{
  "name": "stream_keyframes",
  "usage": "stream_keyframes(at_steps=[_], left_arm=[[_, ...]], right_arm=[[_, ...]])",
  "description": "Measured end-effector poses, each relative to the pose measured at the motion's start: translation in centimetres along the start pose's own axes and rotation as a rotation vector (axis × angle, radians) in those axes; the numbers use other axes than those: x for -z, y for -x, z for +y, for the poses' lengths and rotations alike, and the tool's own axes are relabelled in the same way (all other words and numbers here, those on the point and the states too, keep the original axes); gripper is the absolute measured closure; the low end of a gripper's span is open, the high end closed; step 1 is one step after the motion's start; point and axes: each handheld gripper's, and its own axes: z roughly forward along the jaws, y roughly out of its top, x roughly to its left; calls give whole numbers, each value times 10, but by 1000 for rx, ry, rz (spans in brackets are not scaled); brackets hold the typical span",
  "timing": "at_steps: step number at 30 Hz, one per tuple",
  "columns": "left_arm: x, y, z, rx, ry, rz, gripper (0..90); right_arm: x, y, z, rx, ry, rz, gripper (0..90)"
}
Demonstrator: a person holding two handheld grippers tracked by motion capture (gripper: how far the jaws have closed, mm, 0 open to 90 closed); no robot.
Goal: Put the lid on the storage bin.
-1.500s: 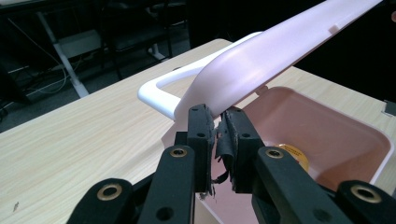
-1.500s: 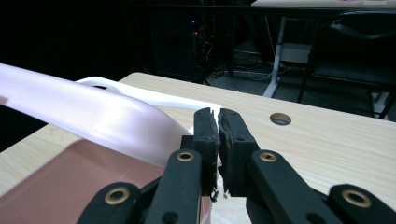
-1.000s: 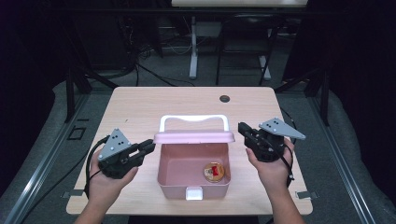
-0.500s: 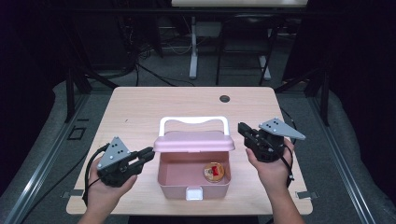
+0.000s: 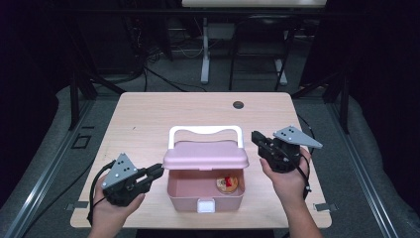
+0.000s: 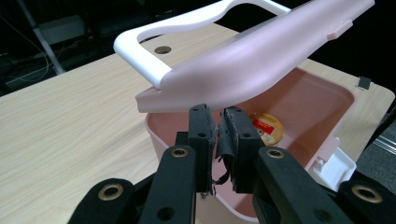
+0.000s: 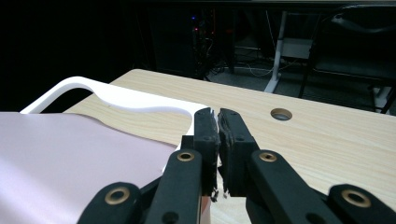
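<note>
- While the pink box [image 5: 205, 191] sits near-centre on the surface [image 5: 148, 119], its lid [image 5: 205, 154] stands half-raised.
- Left gripper [image 5: 157, 171] and right gripper [image 5: 254, 136]: fingers pressed together, holding nothing.
- Next: likely push lid shut.

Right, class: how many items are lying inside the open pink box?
1: a round gold tin with a red label lies on the floor of the pink box, toward its right side. The raised lid may hide others.

Table evenly lit, dark surroundings, soft focus.
</note>
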Motion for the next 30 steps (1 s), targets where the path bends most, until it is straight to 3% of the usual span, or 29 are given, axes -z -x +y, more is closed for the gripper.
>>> stream_keyframes(at_steps=[2, 25, 30], left_arm=[[1, 1, -2, 17, 5, -16, 819], [2, 6, -19, 25, -43, -38, 824], [0, 6, -26, 42, -49, -50, 824]], right_arm=[[0, 0, 0, 0, -2, 0, 857], [-2, 0, -2, 3, -6, 0, 854], [-2, 0, -3, 2, -9, -1, 854]])
